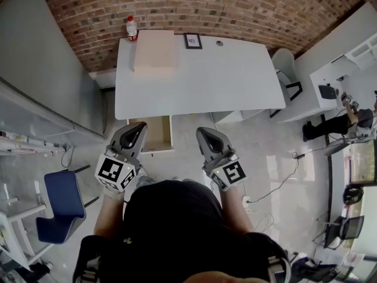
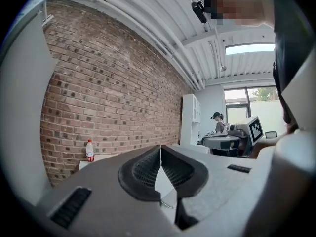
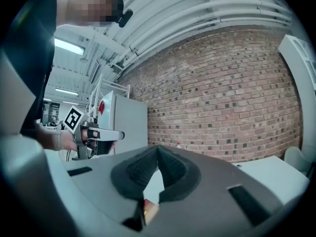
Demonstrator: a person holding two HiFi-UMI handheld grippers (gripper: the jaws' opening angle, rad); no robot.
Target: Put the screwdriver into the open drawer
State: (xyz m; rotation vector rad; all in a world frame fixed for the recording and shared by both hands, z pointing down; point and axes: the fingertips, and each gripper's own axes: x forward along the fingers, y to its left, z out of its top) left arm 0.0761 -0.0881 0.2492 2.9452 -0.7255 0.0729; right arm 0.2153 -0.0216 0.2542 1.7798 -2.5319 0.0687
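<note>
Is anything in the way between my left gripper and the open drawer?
Nothing visible does. The left gripper, jaws together, overlaps the open drawer at its left side in the head view, just below the table edge. No screwdriver shows in any view.

On table (image 1: pixel 224 81): bottle (image 1: pixel 132 28), box (image 1: pixel 155 52); drawer (image 1: pixel 156 134) seemingly beneath

Open drawer (image 1: pixel 159 134) under white desk (image 1: pixel 235 81)

Drawer (image 1: pixel 154 133) — open, pale wood inside, beneath the white table's (image 1: pixel 224 81) near-left edge
</note>
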